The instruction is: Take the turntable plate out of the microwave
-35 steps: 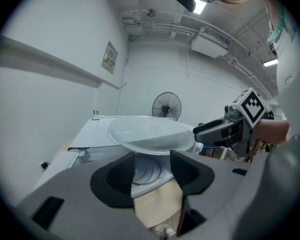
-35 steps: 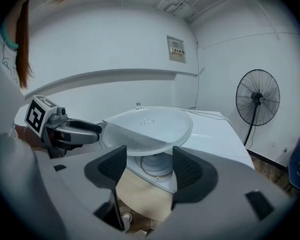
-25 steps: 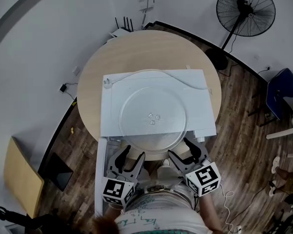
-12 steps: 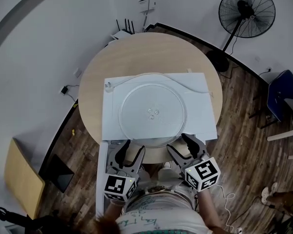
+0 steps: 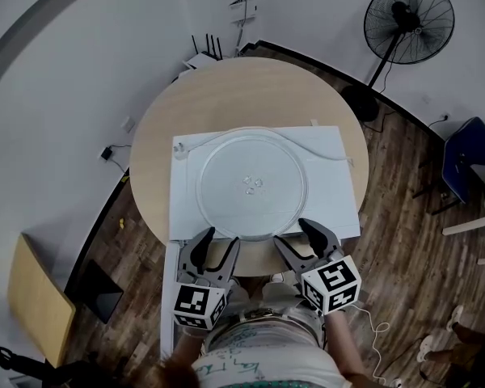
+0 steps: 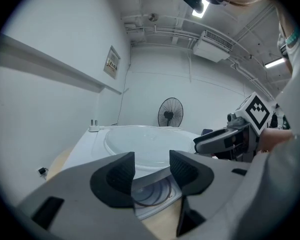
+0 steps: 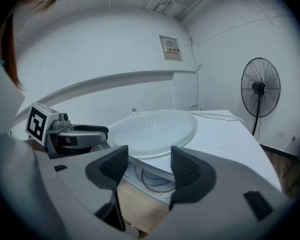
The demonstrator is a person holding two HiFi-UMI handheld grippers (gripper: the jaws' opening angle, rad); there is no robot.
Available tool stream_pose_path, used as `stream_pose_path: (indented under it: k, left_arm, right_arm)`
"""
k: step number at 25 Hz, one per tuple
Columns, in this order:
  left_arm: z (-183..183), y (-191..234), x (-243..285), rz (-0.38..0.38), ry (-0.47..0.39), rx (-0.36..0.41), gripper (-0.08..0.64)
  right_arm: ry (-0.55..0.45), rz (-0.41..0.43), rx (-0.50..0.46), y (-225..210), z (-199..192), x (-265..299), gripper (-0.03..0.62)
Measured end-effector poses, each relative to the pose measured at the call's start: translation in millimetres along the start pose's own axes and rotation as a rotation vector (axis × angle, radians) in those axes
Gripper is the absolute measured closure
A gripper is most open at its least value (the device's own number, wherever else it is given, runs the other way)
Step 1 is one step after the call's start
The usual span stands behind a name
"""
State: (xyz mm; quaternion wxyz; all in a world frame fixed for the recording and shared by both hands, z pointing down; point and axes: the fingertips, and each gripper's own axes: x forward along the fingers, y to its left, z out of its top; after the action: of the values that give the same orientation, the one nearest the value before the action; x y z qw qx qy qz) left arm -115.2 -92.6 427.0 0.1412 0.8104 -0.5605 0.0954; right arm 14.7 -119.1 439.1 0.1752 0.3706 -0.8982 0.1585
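Note:
The clear glass turntable plate (image 5: 252,186) lies flat on top of the white microwave (image 5: 335,200), which stands on a round wooden table (image 5: 153,128). My left gripper (image 5: 218,245) and right gripper (image 5: 295,237) hang side by side at the microwave's front edge, just short of the plate's near rim. Both are open and hold nothing. In the left gripper view the plate (image 6: 145,139) shows beyond the open jaws of the left gripper (image 6: 152,171). In the right gripper view the plate (image 7: 155,126) lies past the open right gripper (image 7: 150,166). A roller ring (image 7: 152,176) sits in the cavity below.
The microwave door (image 5: 168,297) hangs open at the lower left, beside my left gripper. A cord with its plug (image 5: 179,147) lies across the microwave top. A standing fan (image 5: 408,18) and a blue chair (image 5: 461,164) stand on the wood floor to the right.
Both grippers have moved forward toward the microwave's front edge. The plate's near rim now overhangs that front edge less than before.

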Motion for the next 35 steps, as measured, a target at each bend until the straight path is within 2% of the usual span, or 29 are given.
stream_pose_path:
  k: [9,14,20,23,26,35]
  left_arm:
    - [3.6,8.6,12.6,0.002,0.038,-0.002,0.342]
    - [1.5,11.3,17.9,0.026,0.086,0.008,0.343]
    - [2.2,11.6,16.9,0.028,0.079,-0.020,0.344]
    - [5.7,10.8,16.0,0.009,0.056,-0.049,0.344]
    - [3.4,11.2,14.9,-0.009,0.071,-0.046,0.344]
    - [9.9,3.4,4.3,-0.029,0.042,-0.030,0.344]
  right_arm:
    - [0.128,-0.049,-0.024,-3.5,8.2,13.9,0.341]
    - [0.152,-0.064,-0.022,-5.5,6.7,19.8,0.341]
    - [0.122,-0.052,0.006,-5.7,7.7,18.6,0.344]
    - [0.100,0.004,0.063,-5.9,10.1,15.2,0.350]
    - [0.081,0.053,0.086,-4.7,12.8,10.0,0.351]
    - [0.014,0.071,-0.030,0.9,30.7,-1.9,0.359]
